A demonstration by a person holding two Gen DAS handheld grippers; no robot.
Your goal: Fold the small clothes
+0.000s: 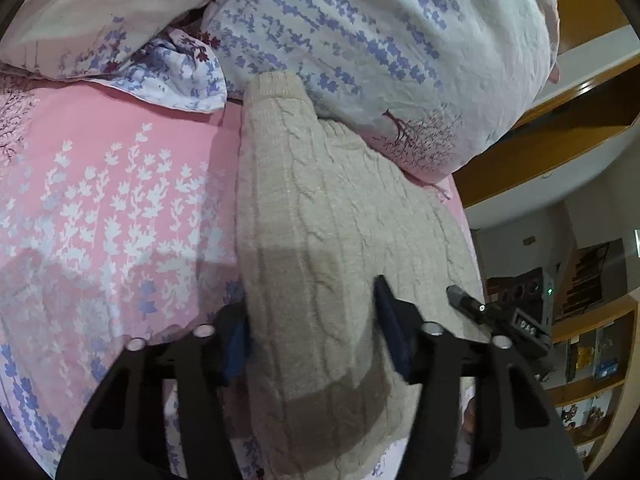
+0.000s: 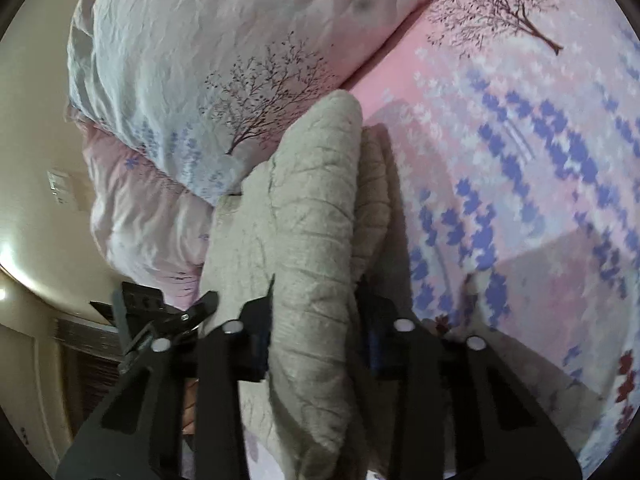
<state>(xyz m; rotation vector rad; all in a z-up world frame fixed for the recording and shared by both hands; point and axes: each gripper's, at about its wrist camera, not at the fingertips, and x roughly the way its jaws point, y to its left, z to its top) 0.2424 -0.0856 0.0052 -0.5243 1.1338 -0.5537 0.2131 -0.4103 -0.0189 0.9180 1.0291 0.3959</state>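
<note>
A beige cable-knit sweater (image 1: pixel 320 216) lies on the pink floral bedsheet (image 1: pixel 100 184), its far end against a pillow. My left gripper (image 1: pixel 312 320) is open, its two fingers either side of a raised fold of the sweater's near part. In the right wrist view the sweater (image 2: pixel 316 216) is bunched into a thick fold. My right gripper (image 2: pixel 316 328) is shut on that fold, its fingers pressed against both sides. The other gripper shows at the edge of each view.
A pale floral pillow (image 1: pixel 380 48) lies at the head of the bed, with a second one (image 1: pixel 100 16) to its left. The bed's edge runs on the right, with wooden shelves (image 1: pixel 592 360) beyond. The sheet (image 2: pixel 520 184) stretches right of the sweater.
</note>
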